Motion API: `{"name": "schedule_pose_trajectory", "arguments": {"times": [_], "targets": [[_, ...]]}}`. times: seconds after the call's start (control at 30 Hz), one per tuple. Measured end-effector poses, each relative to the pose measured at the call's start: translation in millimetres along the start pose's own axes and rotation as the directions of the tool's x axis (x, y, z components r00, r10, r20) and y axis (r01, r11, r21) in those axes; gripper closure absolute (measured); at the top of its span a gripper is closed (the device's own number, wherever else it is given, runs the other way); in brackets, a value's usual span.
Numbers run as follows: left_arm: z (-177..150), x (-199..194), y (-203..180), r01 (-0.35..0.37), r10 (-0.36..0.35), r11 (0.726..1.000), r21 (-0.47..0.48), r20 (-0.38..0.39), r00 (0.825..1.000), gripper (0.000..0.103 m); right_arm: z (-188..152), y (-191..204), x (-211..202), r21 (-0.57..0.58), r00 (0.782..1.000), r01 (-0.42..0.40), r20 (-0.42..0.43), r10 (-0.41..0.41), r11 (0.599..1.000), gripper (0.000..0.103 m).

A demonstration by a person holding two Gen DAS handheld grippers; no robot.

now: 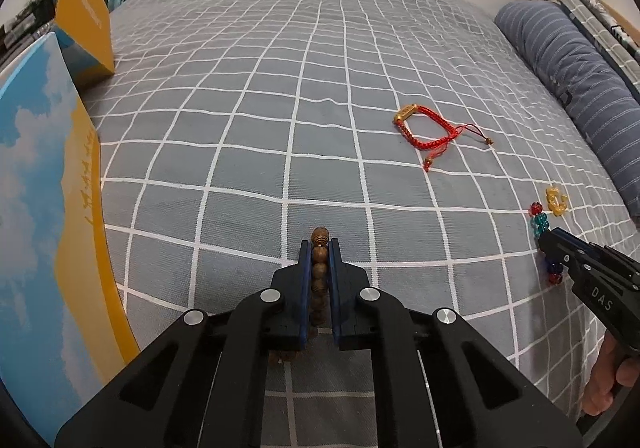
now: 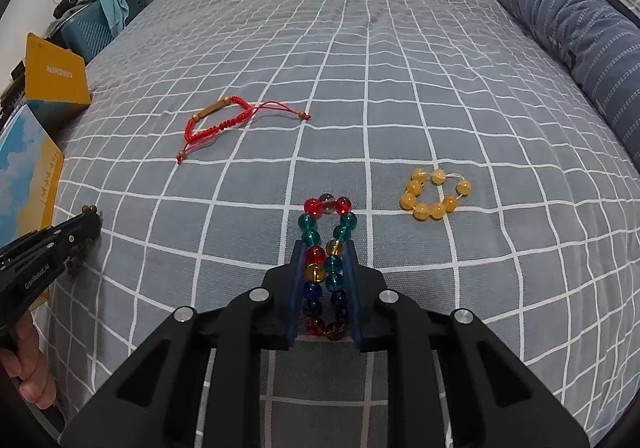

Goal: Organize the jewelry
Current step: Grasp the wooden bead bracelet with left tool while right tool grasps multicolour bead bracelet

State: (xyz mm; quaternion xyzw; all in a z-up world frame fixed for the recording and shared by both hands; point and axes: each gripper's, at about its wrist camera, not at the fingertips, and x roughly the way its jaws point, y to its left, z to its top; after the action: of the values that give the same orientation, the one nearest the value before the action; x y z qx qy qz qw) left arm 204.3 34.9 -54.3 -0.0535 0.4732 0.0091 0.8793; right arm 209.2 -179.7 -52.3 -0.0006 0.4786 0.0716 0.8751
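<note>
My left gripper point(image 1: 320, 248) is shut on a brown wooden bead bracelet point(image 1: 320, 268), just above the checked bedspread; it also shows at the left edge of the right wrist view point(image 2: 86, 226). My right gripper point(image 2: 325, 248) is shut on a multicoloured glass bead bracelet point(image 2: 328, 232) whose far loop sticks out past the fingertips; it shows in the left wrist view point(image 1: 546, 240). A red braided cord bracelet point(image 1: 430, 127) with a gold tube lies on the bed, also in the right wrist view point(image 2: 218, 119). A yellow bead bracelet point(image 2: 434, 193) lies right of my right gripper.
A blue and yellow box point(image 1: 52, 187) stands close at the left with its yellow lid point(image 1: 86, 19) raised behind. A striped blue pillow point(image 2: 580, 19) lies along the bed's right side. Clutter and a teal case point(image 2: 96, 27) sit beyond the far left edge.
</note>
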Motion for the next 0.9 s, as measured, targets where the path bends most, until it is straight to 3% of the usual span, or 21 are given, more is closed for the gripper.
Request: {"name": "schedule_pose_trajectory", "arguments": {"times": [0.1,0.13,0.17,0.9], "targets": [[0,-3,-1,0.003,-0.003,1.000,0.002,0.006,1.000,0.096,1,-1,-2,0.004,1.000,-0.003,0.004,0.003,1.000,0.086],[0,-5,-1,0.004,-0.004,1.000,0.003,0.008,1.000,0.096,1,-1,-3,0.005,1.000,-0.006,0.006,0.006,1.000,0.093],[0,-6,-1,0.004,-0.004,1.000,0.003,0.009,1.000,0.096,1,-1,-4,0.007,1.000,-0.012,0.006,0.012,1.000,0.094],[7,-34,-6,0.015,-0.015,1.000,0.007,0.020,1.000,0.096,11,1,-36,0.010,0.997,-0.028,0.071,0.027,1.000,0.094]]}}
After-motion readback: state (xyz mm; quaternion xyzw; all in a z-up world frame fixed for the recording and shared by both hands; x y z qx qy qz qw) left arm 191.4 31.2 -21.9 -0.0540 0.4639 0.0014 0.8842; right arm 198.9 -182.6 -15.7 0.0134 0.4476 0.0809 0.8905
